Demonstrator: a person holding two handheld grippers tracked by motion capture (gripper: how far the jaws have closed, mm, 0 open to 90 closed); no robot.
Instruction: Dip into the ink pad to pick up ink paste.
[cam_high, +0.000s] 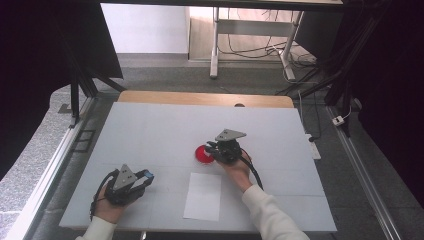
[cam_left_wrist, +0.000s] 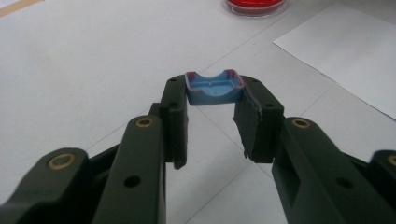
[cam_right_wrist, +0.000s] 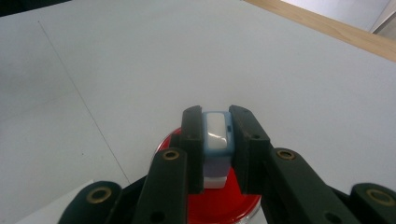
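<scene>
My left gripper (cam_high: 144, 178) rests low at the near left of the table, shut on a small blue cap (cam_left_wrist: 215, 88) with a reddish rim, pinched between its fingertips. My right gripper (cam_high: 210, 148) is near the table's middle, shut on a small blue-and-white block (cam_right_wrist: 215, 137) that looks like a stamp. That block hangs right over a round red dish (cam_right_wrist: 224, 207), seen in the high view as a red disc (cam_high: 201, 155) just left of the gripper. Whether the block touches the red surface I cannot tell. A white sheet of paper (cam_high: 203, 196) lies flat in front of the dish.
A pale grey mat (cam_high: 150, 130) covers the table, with a wooden strip (cam_high: 200, 98) along the far edge. Black stands and cables sit on the floor beyond. In the left gripper view the red dish (cam_left_wrist: 254, 5) and paper (cam_left_wrist: 345, 46) lie ahead to the right.
</scene>
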